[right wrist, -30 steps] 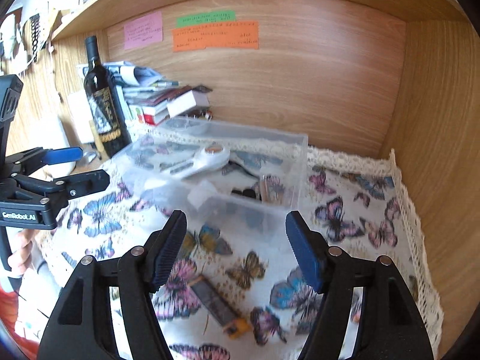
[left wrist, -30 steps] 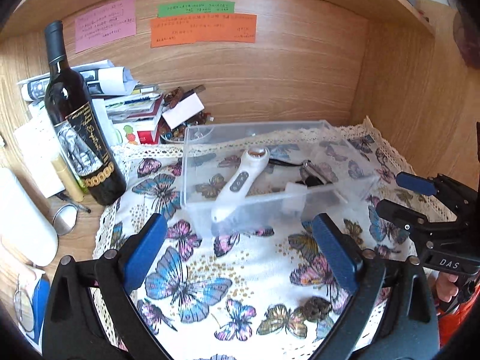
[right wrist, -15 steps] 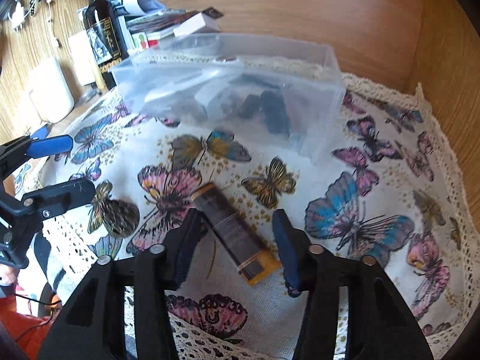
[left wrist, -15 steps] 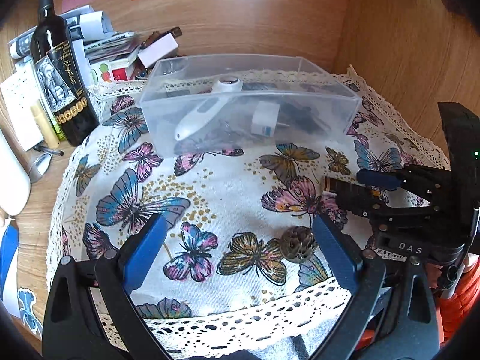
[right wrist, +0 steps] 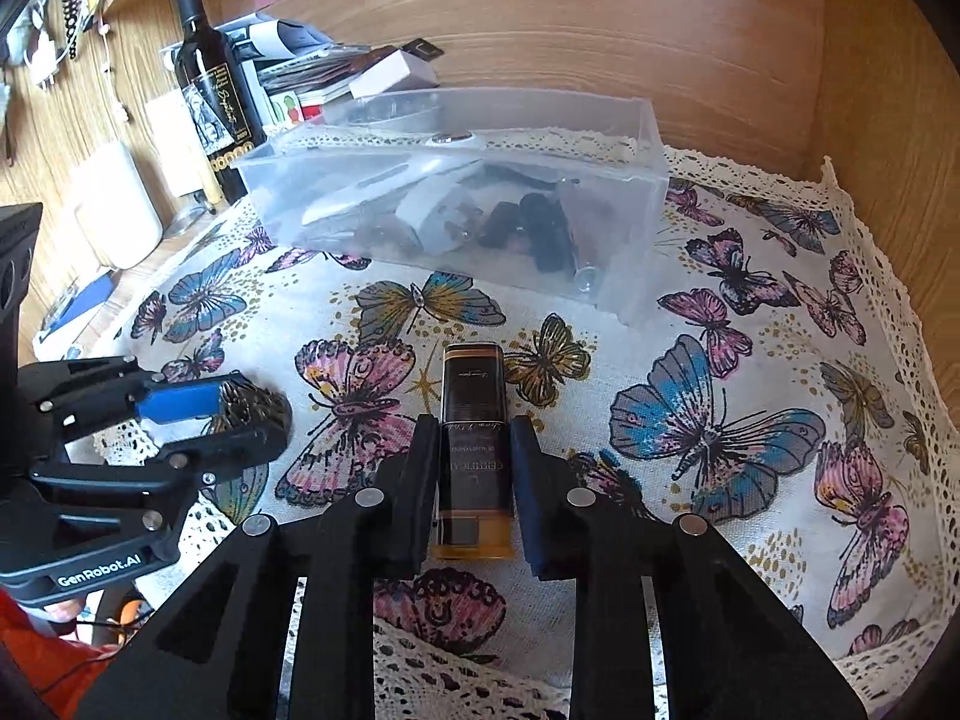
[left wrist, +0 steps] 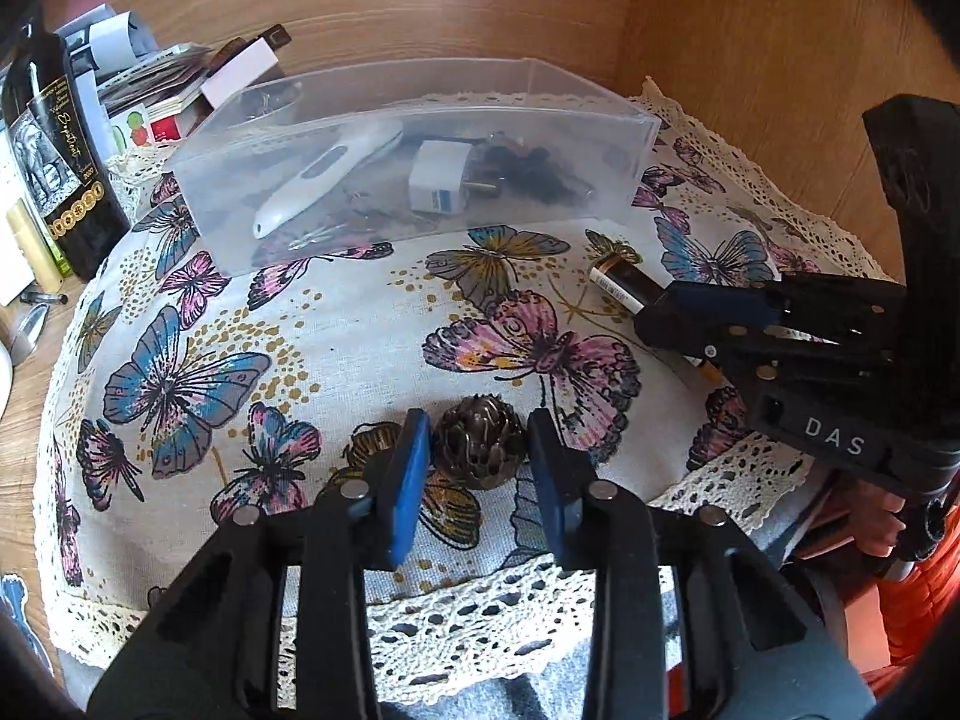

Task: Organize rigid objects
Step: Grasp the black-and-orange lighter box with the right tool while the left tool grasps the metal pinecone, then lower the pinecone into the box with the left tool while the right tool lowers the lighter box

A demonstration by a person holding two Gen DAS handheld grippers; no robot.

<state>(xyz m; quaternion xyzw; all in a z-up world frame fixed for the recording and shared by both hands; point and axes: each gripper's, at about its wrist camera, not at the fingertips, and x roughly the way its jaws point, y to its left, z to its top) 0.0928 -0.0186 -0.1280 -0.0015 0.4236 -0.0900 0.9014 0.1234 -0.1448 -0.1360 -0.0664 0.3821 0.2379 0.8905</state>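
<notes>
A clear plastic bin (left wrist: 600,120) (right wrist: 636,192) stands at the back of the butterfly cloth and holds a white handheld device (left wrist: 324,174), a white plug adapter (left wrist: 437,187) and dark small items. My left gripper (left wrist: 478,441) is shut on a bronze openwork ball (left wrist: 480,443) that rests on the cloth near the front edge; the ball also shows in the right wrist view (right wrist: 255,405). My right gripper (right wrist: 473,450) is shut on a dark flat case with a gold end (right wrist: 474,414), lying on the cloth; it shows in the left wrist view (left wrist: 621,282).
A wine bottle (right wrist: 210,90) stands at the left by a pile of papers and boxes (right wrist: 336,72). Wooden walls close the back and the right side. The cloth's lace edge (left wrist: 468,612) hangs over the front.
Both grippers have dropped and moved forward onto their objects and have closed: the left around the bronze ball, the right around the dark case.
</notes>
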